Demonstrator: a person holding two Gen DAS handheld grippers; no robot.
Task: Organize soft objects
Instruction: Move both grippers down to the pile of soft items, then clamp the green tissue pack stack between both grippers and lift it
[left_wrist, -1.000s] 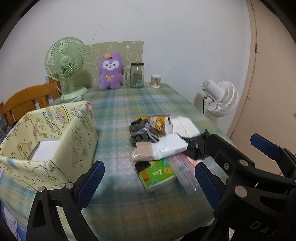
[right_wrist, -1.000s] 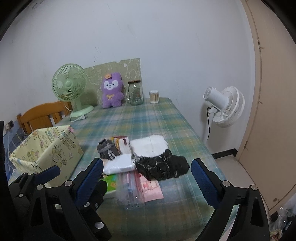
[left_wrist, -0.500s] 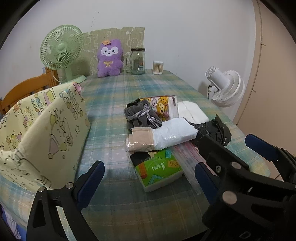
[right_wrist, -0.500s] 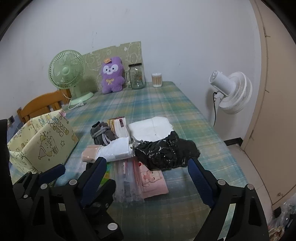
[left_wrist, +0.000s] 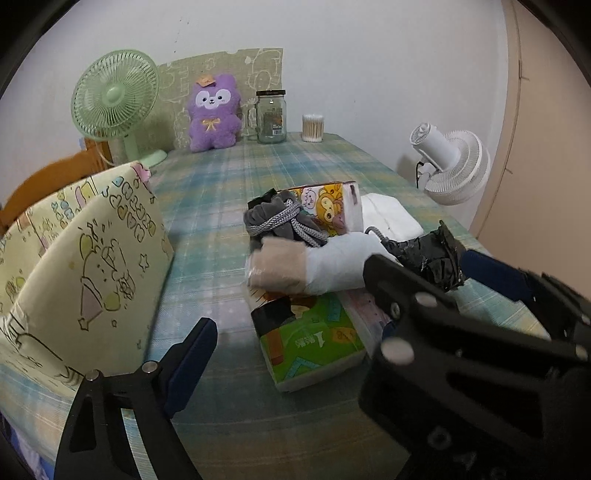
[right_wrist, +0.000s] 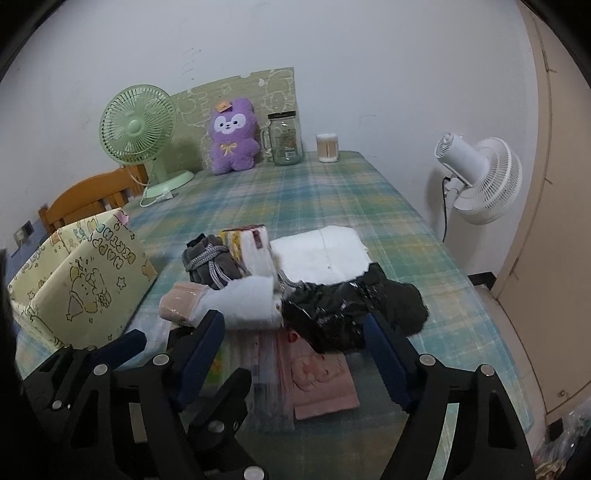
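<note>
A pile of soft items lies mid-table: a green tissue pack (left_wrist: 314, 343), a wrapped beige-and-white roll (left_wrist: 306, 266), grey socks (left_wrist: 280, 221), a bear-print pack (left_wrist: 328, 210), a white folded cloth (right_wrist: 321, 254), a black crumpled bag (right_wrist: 351, 314) and a pink packet (right_wrist: 321, 376). A yellow cartoon-print fabric box (left_wrist: 81, 269) stands at the left. My left gripper (left_wrist: 291, 343) is open and empty over the tissue pack. My right gripper (right_wrist: 295, 343) is open and empty just before the black bag and pink packet; its arm hides the left gripper's right finger.
A green desk fan (right_wrist: 138, 129), purple plush (right_wrist: 232, 136), glass jar (right_wrist: 284, 138) and cotton-swab cup (right_wrist: 328, 147) stand along the back of the plaid table (right_wrist: 295, 199). A white fan (right_wrist: 480, 181) is off the right edge. A wooden chair (right_wrist: 92, 195) is at left.
Both grippers have moved forward and lower toward the pile, which now looks larger and closer. The yellow box has shifted left in the views. Both grippers stay open.
</note>
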